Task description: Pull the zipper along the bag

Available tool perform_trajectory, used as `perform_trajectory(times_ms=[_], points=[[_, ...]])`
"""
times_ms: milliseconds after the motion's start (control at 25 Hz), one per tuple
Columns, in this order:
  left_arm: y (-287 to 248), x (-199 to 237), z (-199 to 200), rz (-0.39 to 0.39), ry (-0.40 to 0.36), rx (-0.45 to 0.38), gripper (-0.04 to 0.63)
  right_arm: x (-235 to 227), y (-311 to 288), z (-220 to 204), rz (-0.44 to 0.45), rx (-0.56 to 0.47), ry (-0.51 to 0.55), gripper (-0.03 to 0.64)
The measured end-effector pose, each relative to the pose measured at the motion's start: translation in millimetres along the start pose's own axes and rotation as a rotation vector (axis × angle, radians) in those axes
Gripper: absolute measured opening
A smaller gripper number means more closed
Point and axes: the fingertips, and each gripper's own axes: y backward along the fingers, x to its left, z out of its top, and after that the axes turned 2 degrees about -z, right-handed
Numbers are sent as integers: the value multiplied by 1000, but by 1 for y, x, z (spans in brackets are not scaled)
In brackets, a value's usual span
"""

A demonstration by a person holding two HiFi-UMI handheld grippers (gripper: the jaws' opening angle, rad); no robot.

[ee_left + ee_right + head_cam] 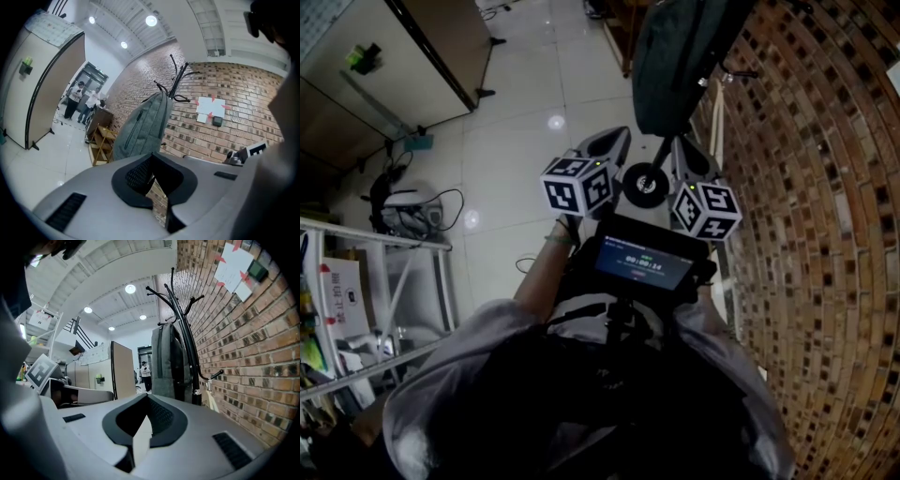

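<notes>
A grey backpack hangs on a black coat stand by the brick wall. In the left gripper view the backpack shows a dark zipper line running down its side. The right gripper view sees the backpack edge-on. Both grippers are held up side by side, a short way in front of the bag and not touching it. My left gripper is shut with nothing between its pads. My right gripper is shut and empty too.
The brick wall runs along the right. The stand's round black base sits on the tiled floor between the grippers. A wooden shelf stands behind the bag, a beige partition to the left, and people far off.
</notes>
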Motion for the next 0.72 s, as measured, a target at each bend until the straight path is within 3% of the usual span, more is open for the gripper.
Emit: perform_trajectory(times_ms=[720], points=[[-3, -9, 2, -12, -13, 0, 8, -2, -2, 2, 25, -26, 6, 0]])
